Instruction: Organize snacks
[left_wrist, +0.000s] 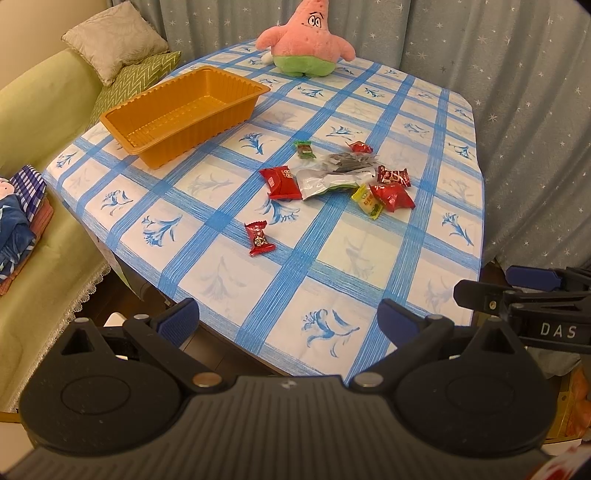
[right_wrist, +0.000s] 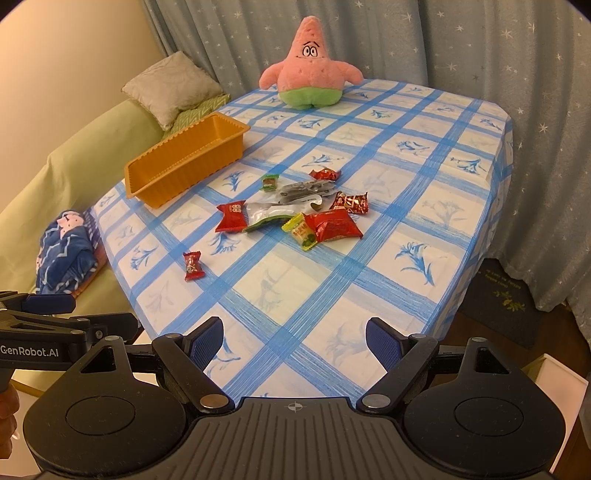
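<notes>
On the checked tablecloth (left_wrist: 332, 258), wrapped snacks (right_wrist: 291, 214) are scattered beside an empty orange tray (left_wrist: 184, 110). Both the left gripper (left_wrist: 288, 321) and right gripper (right_wrist: 293, 341) are held wide, empty. Light, crinkly, slippery wrappers are probably best pinched at crimped ends.

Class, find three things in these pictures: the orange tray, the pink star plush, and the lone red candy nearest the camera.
orange tray (left_wrist: 207, 127): left wrist view, front wall.
pink star plush (right_wrist: 310, 74): right wrist view, belly.
lone red candy (right_wrist: 192, 266): right wrist view, wrapper middle.
</notes>
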